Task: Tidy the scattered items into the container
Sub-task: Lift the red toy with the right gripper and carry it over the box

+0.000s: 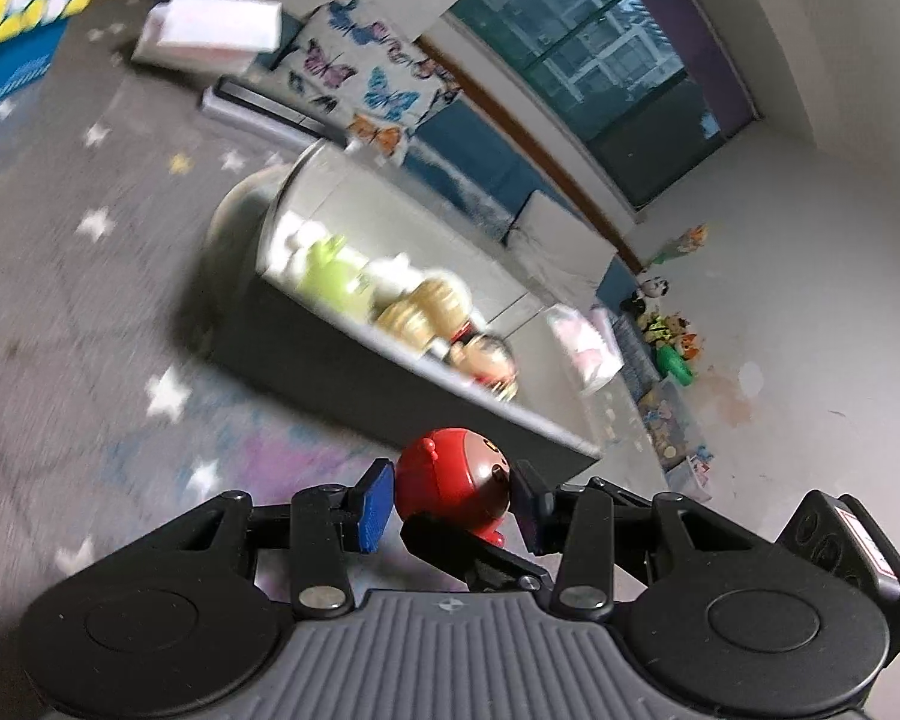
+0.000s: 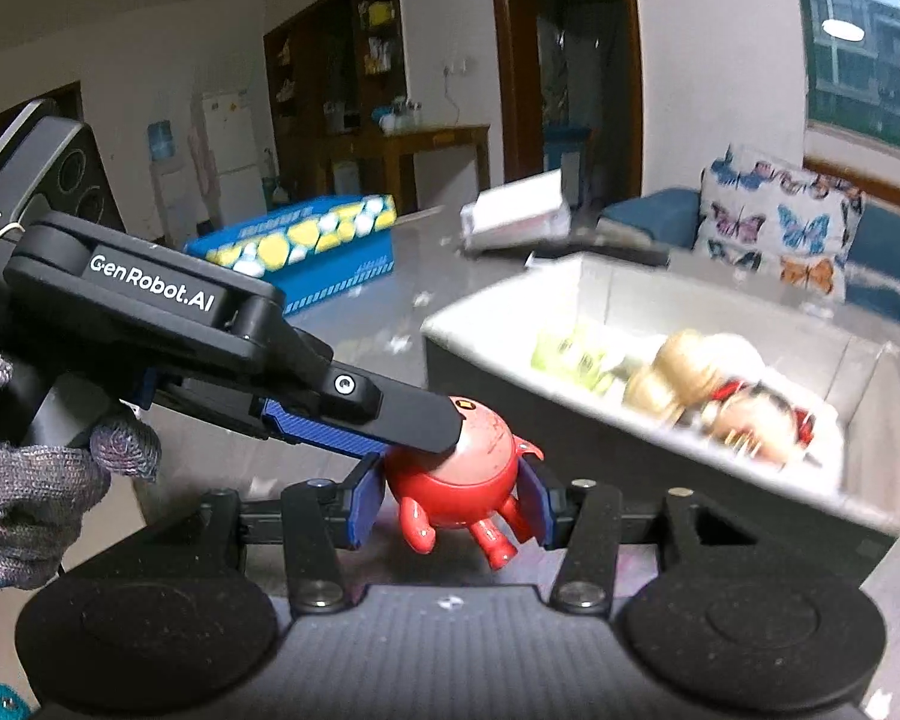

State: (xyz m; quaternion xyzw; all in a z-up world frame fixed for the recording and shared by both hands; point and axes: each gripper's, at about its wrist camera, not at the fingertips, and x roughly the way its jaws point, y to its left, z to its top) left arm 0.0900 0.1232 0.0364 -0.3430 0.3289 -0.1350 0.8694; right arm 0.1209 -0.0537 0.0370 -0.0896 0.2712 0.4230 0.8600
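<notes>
On a grey star-patterned rug (image 1: pixel 90 276), both the left gripper (image 1: pixel 453 501) and right gripper (image 2: pixel 450 501) pinch one glossy red round-bodied plastic toy figure (image 2: pixel 456 480). It looks light, rigid and slippery; grip its widest middle. Beyond them stands the grey open storage box (image 2: pixel 570 420).

Red toy (image 2: pixel 459 474), blue-padded tongs (image 2: pixel 450 504), grey bin (image 1: pixel 330 354), butterfly-patterned pillow (image 2: pixel 774 222).

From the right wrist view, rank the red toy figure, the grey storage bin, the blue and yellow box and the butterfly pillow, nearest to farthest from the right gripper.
1. Red toy figure: between the right gripper's jaws.
2. Grey storage bin: just beyond, to the right.
3. Blue and yellow box: farther back, left of centre.
4. Butterfly pillow: far right, on the sofa; roughly as far as the box, too close to call.
</notes>
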